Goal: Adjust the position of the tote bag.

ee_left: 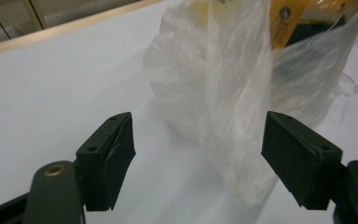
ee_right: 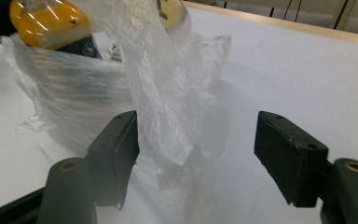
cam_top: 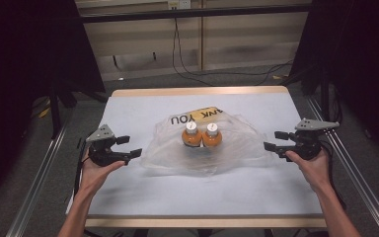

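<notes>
Left hand-held gripper (cam_top: 128,147): released, just beside plastic bag (cam_top: 237,143)
Right hand-held gripper (cam_top: 274,140): released, bag edge between jaws
Bottles (cam_top: 202,134): between both, inside bag

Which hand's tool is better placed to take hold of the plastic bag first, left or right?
Roughly equal, with a slight edge to the right. The right tool is open with a fold of the plastic bag already between its jaws. The left tool is open too, with the bag just ahead.
</notes>
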`<action>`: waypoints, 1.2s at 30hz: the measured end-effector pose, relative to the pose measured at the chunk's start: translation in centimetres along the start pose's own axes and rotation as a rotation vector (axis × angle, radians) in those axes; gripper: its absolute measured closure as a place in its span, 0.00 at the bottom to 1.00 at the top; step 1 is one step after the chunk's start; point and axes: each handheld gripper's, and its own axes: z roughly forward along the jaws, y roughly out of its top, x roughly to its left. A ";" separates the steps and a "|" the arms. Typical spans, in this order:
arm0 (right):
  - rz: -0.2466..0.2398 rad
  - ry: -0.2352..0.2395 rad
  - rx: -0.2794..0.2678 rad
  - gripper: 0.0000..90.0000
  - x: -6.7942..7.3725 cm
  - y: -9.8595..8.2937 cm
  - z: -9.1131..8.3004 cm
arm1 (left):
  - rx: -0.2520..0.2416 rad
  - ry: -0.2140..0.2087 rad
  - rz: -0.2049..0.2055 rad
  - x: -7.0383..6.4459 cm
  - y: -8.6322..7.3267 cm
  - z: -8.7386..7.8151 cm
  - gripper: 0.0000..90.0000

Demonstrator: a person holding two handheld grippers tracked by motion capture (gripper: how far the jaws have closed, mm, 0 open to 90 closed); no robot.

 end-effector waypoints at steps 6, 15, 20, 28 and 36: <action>-0.041 0.043 -0.042 0.45 1.4 1.6 -0.5 | -0.021 -0.045 0.063 -1.5 0.9 0.1 0.45; -0.112 0.117 -0.018 0.79 3.8 2.9 0.8 | 0.016 -0.133 0.140 -4.2 2.6 2.5 0.78; -0.149 0.155 0.010 0.88 4.3 4.1 1.9 | 0.021 -0.172 0.138 -4.9 3.6 4.8 0.88; -0.183 0.190 0.035 1.00 4.5 6.1 4.4 | 0.091 -0.177 0.144 -5.1 5.2 8.5 0.99; -0.211 0.204 0.099 1.00 5.0 6.5 7.0 | 0.123 -0.166 0.170 -5.1 6.2 10.9 1.00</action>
